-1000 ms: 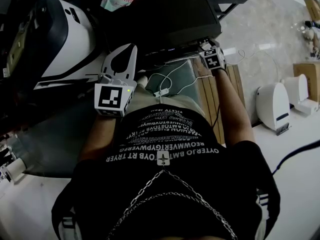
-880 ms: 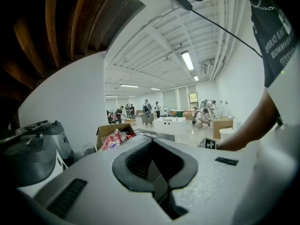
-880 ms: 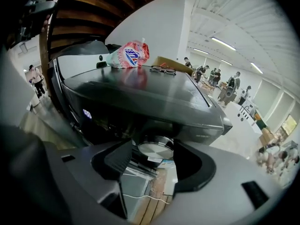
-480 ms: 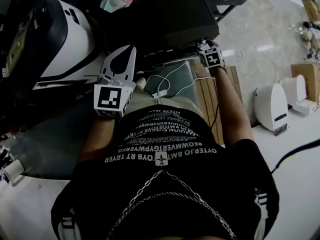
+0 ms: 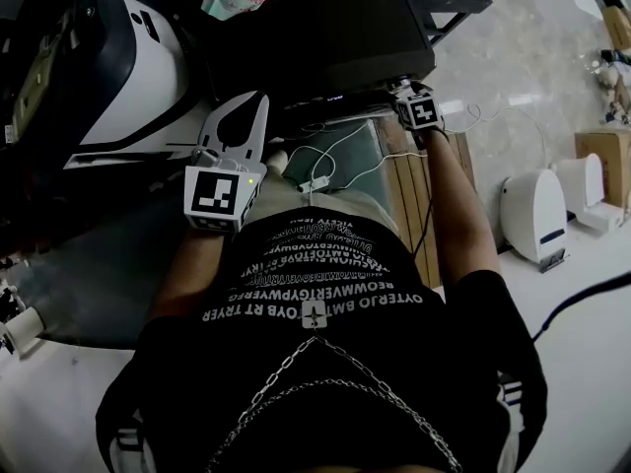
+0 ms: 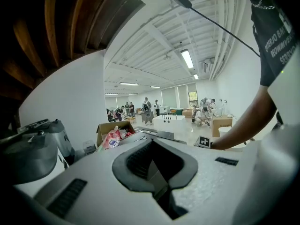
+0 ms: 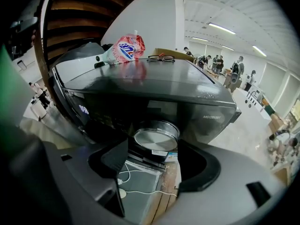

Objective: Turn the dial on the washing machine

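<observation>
The dark washing machine (image 5: 325, 28) fills the top of the head view, and its front panel (image 7: 154, 88) faces the right gripper. The round silver dial (image 7: 154, 137) sits just ahead of the right gripper (image 7: 154, 154), between its two dark jaw tips. These jaws are opening, with a gap on each side, so neither pad presses on the dial. In the head view the right gripper (image 5: 409, 92) is at the machine's front edge and hides the dial. My white left gripper (image 5: 258, 97) hangs left of my body, away from the machine. Its tips (image 6: 152, 142) are together and hold nothing.
A pink detergent pouch (image 7: 124, 50) and a pair of glasses (image 7: 161, 57) lie on the machine's lid. A white appliance (image 5: 128, 67) stands to the left. A white cable with a plug (image 5: 320, 180) lies over wooden slats (image 5: 419, 205) below the dial. A white device (image 5: 537, 210) stands at the right.
The head view has shifted only slightly. Both grippers keep their places, the right one at the machine's front.
</observation>
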A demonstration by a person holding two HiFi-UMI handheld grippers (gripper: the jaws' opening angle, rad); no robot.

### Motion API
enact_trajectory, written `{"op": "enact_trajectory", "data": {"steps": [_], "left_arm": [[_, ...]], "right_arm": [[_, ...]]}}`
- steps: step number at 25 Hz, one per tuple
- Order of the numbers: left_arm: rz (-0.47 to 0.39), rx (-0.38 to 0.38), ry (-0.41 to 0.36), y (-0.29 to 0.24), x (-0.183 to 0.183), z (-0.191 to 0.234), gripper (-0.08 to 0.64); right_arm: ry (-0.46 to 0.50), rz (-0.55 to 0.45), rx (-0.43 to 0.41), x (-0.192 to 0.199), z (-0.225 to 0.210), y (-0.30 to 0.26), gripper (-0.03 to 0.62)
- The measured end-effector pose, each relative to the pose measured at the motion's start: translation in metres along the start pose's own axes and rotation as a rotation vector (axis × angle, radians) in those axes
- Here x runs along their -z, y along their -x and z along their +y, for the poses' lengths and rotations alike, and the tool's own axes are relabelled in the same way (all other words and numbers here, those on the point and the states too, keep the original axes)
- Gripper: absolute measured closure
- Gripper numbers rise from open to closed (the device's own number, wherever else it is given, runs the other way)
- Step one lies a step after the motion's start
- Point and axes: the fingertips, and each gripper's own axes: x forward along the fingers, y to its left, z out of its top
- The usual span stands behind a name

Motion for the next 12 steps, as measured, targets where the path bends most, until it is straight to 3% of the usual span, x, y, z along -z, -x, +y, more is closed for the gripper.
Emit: {"op": "enact_trajectory", "data": {"steps": [4, 8, 12], "left_arm": [[0.003, 0.002, -0.003, 0.001, 0.000, -0.001, 0.554], [0.016, -0.013, -0.006, 0.004, 0.002, 0.006, 0.554], [0.027, -0.010, 0.009, 0.004, 0.006, 0.005, 0.554]], "right_arm": [[0.044, 0.003, 0.042, -0.003, -0.003, 0.004, 0.285], [0.126, -0.108, 0.114, -0.031, 0.005, 0.035, 0.305], [0.233, -0.081, 0.073, -0.032, 0.031, 0.035, 0.304]]}}
